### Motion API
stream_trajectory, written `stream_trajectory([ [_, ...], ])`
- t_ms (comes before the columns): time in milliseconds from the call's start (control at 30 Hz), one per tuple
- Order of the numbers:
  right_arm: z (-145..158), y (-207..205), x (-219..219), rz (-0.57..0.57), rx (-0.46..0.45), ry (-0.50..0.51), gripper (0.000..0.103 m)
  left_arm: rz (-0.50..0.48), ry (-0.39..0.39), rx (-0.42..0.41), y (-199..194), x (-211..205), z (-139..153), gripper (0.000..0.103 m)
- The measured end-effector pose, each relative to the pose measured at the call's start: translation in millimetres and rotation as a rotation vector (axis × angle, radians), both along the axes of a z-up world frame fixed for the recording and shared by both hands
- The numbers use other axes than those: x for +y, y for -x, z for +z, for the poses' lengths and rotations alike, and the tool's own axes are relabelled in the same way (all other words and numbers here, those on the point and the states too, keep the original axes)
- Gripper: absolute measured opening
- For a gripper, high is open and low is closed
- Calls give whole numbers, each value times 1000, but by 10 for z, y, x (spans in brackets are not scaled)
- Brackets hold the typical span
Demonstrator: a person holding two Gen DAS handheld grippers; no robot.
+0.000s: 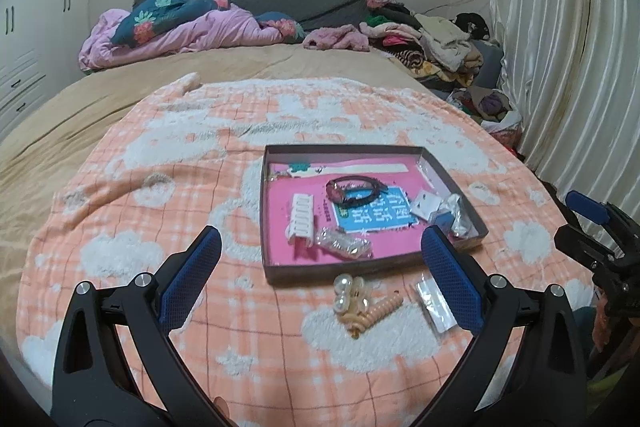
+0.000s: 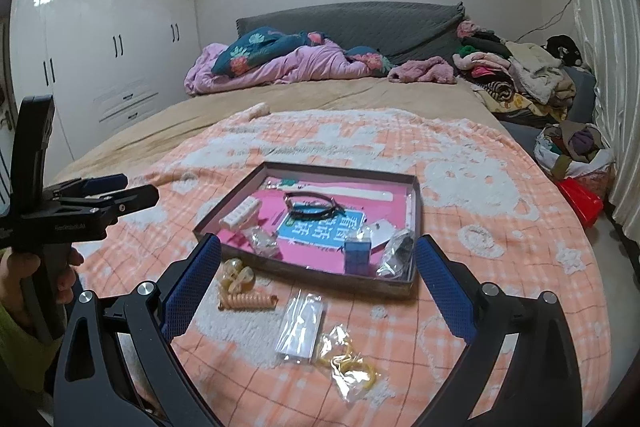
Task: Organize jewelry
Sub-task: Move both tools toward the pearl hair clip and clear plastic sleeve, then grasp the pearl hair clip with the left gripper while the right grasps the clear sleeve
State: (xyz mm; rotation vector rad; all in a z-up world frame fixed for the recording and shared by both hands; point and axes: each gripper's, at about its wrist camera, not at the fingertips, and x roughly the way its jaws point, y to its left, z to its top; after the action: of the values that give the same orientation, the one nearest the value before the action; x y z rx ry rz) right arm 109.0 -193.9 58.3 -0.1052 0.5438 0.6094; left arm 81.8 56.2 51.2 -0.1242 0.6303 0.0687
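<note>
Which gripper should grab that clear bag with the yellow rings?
Probably right: the yellow-ring bag lies just below the open right gripper, while it is out of the left camera's view.

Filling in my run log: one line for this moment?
left gripper open | right gripper open | tray partly filled | hair clips outside

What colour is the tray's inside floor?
Bright pink tray floor, clearest in the left wrist view.

Setting: home bedroom | Evidence: a bed (image 2: pixel 320 99) with grey headboard (image 2: pixel 352 23) filled the room | rumpled pink bedding (image 2: pixel 280 67) lay at its head | heaped clothes (image 2: pixel 520 75) sat by the curtain (image 1: pixel 560 47) | white built-in wardrobe (image 2: pixel 100 47) lined one wall
</note>
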Motion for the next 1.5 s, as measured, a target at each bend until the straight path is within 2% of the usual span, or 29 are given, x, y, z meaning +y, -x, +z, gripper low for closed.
stream_trajectory([
  [667, -504, 152, 286, 78, 108, 117, 97, -30, -9, 142, 42, -76, -477, 93],
  [933, -724, 124, 408, 104, 150, 166, 96, -28, 17, 182, -27, -13, -645, 93],
  [1067, -871, 59, 468, 110, 184, 193, 82, -31, 26, 201, -72, -1, -752, 93],
  [1500, -1262, -191, 599, 97, 257, 232, 75, -52, 41, 234, -230, -19, -952, 93],
])
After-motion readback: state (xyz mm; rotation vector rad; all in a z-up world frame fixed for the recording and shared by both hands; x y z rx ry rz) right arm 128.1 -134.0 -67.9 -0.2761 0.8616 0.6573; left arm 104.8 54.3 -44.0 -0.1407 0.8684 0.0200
